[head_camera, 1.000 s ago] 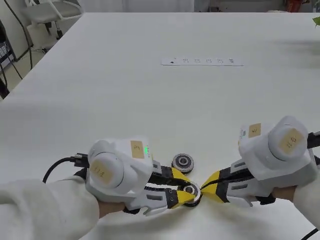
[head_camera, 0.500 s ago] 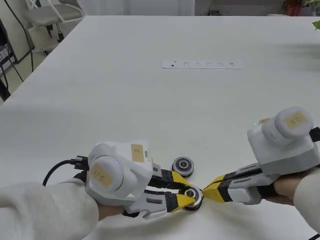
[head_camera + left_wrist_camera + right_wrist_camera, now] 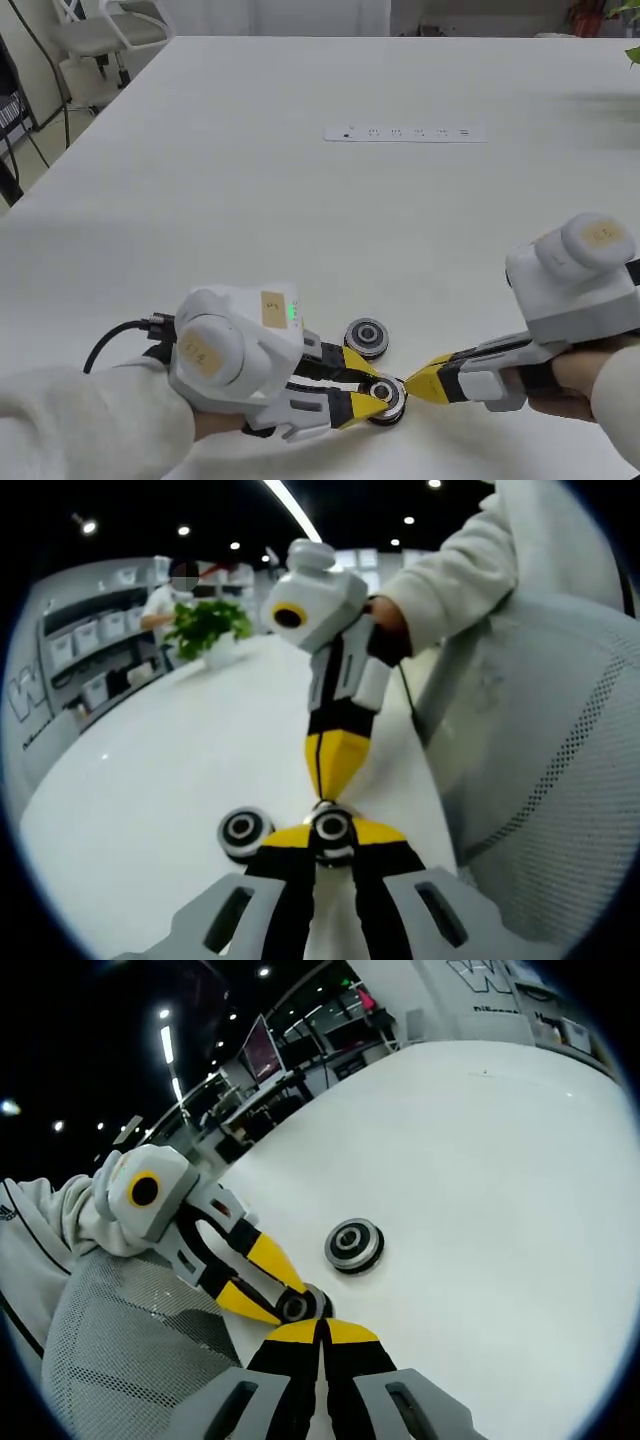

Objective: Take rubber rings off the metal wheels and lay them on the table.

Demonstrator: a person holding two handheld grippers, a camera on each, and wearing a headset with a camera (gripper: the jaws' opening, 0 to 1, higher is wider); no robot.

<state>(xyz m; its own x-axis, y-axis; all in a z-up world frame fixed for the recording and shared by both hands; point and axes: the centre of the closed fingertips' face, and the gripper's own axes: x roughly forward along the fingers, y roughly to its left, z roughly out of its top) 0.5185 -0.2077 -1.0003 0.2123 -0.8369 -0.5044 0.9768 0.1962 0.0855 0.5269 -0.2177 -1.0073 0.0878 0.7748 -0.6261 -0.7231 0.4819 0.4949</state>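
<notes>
Rubber rings are on both small metal wheels, dark bands around bright, stepped hubs. The table is a broad, matte white slab with a flat white power strip lying far back on it. Beyond its far left corner stands a pale office chair. The left gripper view takes in a leafy green plant, wall shelves with white bins and ceiling spotlights. A grey mesh chair back is beside the person's cream sleeve.

Near the table's front edge, the left gripper, white-bodied with yellow and black jaws and a black cable, is clenched on the held wheel. Its two tips press the rim from either side. The right gripper points at that wheel from the opposite side. Its jaws are pressed flat together and their tip touches the rim; whether any rubber is pinched between them cannot be told. The loose wheel lies flat just beside the held one, apart from it and from both grippers.
</notes>
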